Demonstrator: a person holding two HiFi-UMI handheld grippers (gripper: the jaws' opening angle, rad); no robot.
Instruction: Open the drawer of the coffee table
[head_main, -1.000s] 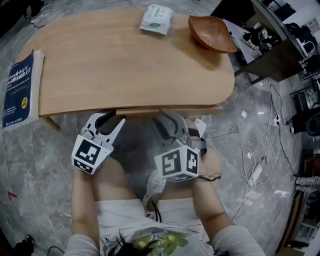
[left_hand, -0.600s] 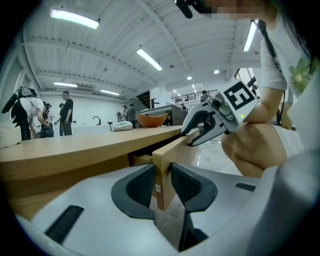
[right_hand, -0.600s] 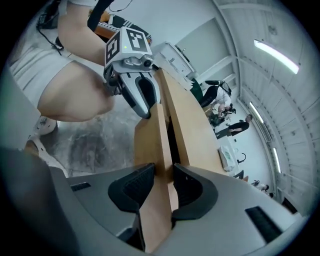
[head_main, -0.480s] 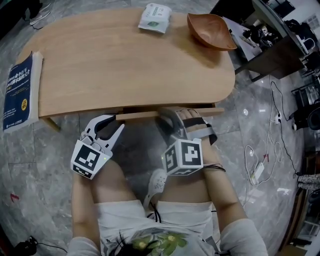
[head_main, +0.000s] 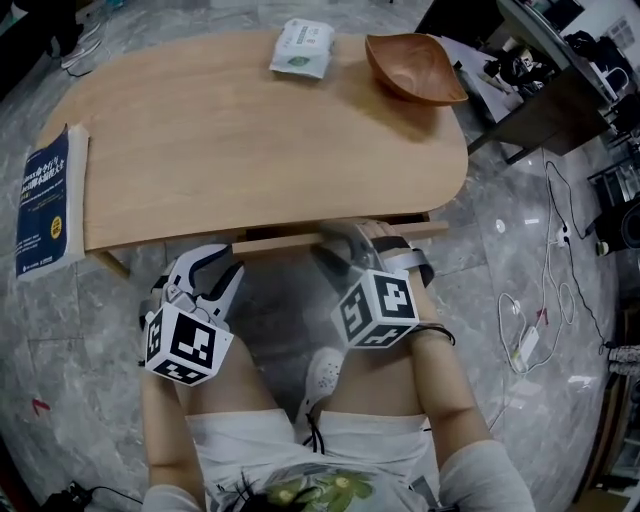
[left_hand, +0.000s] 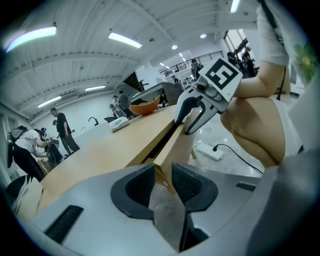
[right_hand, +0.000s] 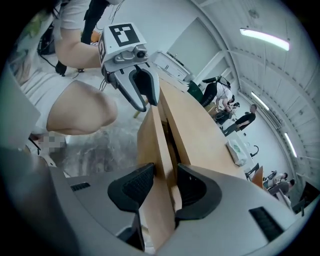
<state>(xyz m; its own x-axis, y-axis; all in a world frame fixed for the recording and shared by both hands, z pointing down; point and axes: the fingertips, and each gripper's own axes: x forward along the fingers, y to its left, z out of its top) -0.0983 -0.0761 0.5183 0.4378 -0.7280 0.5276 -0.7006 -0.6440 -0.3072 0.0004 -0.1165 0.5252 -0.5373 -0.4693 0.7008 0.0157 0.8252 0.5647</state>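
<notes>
The right gripper (right_hand: 161, 187) is released, jaws just opened wider around the drawer front (right_hand: 150, 145) of the coffee table (head_main: 250, 140). The left gripper (left_hand: 162, 182), also just opened, frames the front's corner

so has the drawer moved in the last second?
Yes. The drawer front shows a little further out from under the tabletop edge, toward the person.

In the head view the table top (head_main: 250, 150) covers nearly all of the drawer (head_main: 290, 241); only the upper edge of its front shows. Its inside is just a dark gap in the right gripper view. The print on the book (head_main: 45, 205) is too small to read. The person (head_main: 260, 440) is cut off by the bottom edge.
</notes>
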